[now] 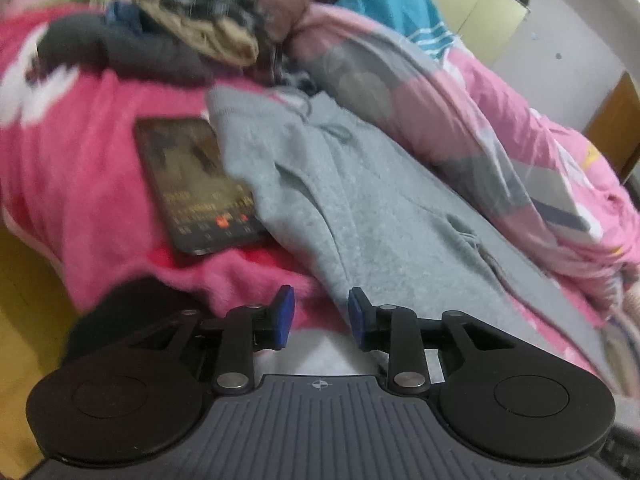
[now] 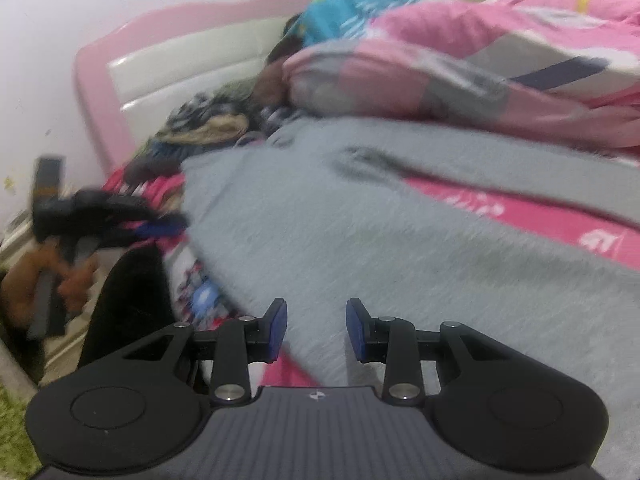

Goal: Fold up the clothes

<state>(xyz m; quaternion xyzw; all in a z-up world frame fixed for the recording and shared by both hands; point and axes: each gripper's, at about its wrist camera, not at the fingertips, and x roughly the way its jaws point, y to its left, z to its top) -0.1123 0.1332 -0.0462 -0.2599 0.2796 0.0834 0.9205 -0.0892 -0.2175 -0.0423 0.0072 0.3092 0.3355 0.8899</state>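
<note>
Grey hoodie spread on pink bed, long axis running away ahead. Left gripper parted, empty, at near hem; right gripper parted, empty, over fabric.

A plain grey hoodie lies on a hot-pink blanket, beside a pink-and-grey patchwork quilt and a turquoise striped garment.
</note>
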